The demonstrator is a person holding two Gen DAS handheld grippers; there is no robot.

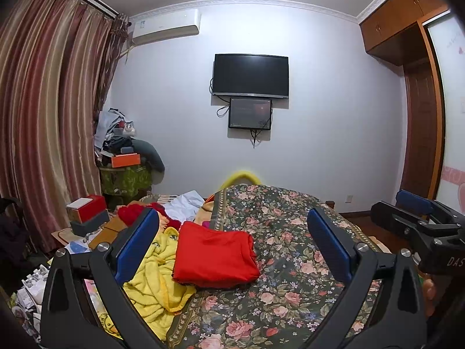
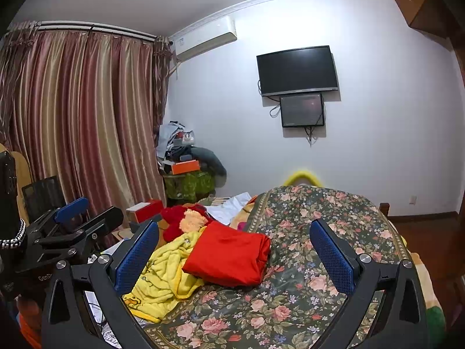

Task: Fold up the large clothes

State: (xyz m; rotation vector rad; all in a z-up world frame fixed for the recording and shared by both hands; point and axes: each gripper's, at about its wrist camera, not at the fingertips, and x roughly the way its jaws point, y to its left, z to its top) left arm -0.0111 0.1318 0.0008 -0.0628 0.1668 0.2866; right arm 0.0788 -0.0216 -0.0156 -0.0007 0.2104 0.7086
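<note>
Your left gripper point(image 1: 232, 247) stood with its blue pads spread wide, holding nothing, raised above the bed. Your right gripper point(image 2: 234, 257) was likewise spread and empty; it also appeared at the right edge of the left wrist view. Between the pads, at lower centre of both frames, the folded red garment point(image 1: 215, 257) lay on the floral bedspread point(image 1: 290, 250), its left edge overlapping a crumpled yellow blanket point(image 1: 154, 276). Beyond, a dark television point(image 1: 251, 75) hung on the wall at upper centre, and striped curtains point(image 1: 49, 101) filled the left side.
</note>
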